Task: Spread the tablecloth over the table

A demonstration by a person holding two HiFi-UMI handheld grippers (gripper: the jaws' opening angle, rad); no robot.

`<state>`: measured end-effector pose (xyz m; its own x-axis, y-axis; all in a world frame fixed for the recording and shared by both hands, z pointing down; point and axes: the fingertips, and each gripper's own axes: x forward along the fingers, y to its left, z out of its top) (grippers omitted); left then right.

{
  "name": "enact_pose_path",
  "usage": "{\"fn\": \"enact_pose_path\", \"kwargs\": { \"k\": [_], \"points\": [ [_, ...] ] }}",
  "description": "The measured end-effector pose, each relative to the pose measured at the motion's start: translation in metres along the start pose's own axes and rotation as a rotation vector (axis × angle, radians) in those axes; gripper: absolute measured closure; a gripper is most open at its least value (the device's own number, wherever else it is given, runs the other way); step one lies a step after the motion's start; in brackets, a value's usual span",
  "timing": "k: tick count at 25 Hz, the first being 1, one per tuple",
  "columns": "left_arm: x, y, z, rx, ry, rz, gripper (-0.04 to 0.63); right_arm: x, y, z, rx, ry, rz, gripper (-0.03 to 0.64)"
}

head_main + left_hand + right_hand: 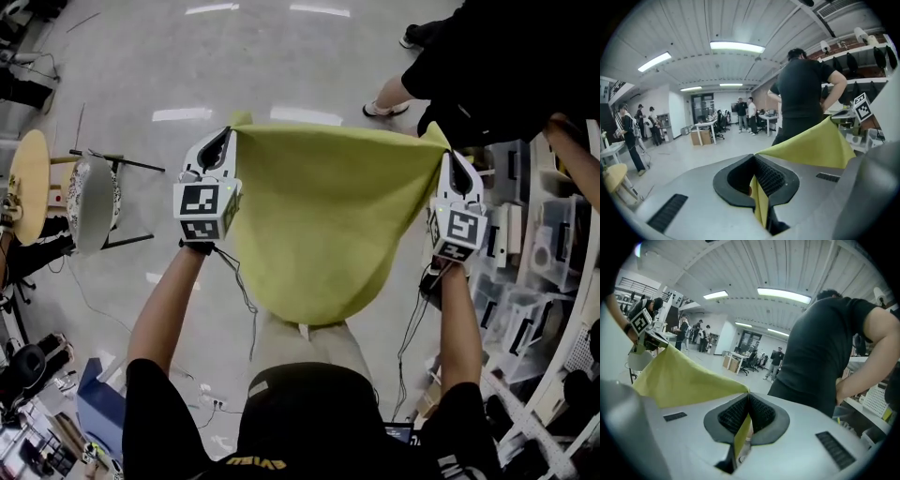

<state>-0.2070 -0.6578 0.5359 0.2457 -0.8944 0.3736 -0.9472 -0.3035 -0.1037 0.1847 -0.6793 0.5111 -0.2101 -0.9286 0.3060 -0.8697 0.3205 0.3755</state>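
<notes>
A yellow-green tablecloth (319, 220) hangs stretched between my two grippers above the floor, sagging toward my body. My left gripper (228, 136) is shut on its left top corner. In the left gripper view the cloth (811, 145) runs out of the pinched jaws (757, 180) to the right. My right gripper (453, 161) is shut on the right top corner, and in the right gripper view the cloth (684, 376) leads off to the left from its jaws (745, 420). No table for the cloth shows beneath it.
A person in black (487, 56) stands close ahead at the right. Shelves with bins (534, 244) line the right side. A round wooden table (28, 183) and a folding chair (98, 202) stand at the left. Cables trail on the grey floor (187, 56).
</notes>
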Motion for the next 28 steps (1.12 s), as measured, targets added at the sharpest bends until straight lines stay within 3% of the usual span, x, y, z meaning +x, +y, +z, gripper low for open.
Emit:
{"fn": "enact_pose_path", "kwargs": {
  "k": [3,7,13,28],
  "points": [
    [0.025,0.003,-0.019,-0.018,-0.003,-0.011,0.578,0.026,0.005,-0.020,0.030,0.033,0.007,0.612],
    [0.054,0.005,-0.046,0.063,0.011,-0.021,0.577,0.059,0.012,-0.051,0.064,0.097,0.016,0.612],
    [0.098,0.006,-0.100,0.079,0.118,-0.059,0.577,0.106,0.030,-0.097,0.114,0.155,0.019,0.612],
    [0.158,0.008,-0.203,0.061,0.261,-0.025,0.577,0.168,0.086,-0.196,0.010,0.310,0.080,0.612]
  ]
}}
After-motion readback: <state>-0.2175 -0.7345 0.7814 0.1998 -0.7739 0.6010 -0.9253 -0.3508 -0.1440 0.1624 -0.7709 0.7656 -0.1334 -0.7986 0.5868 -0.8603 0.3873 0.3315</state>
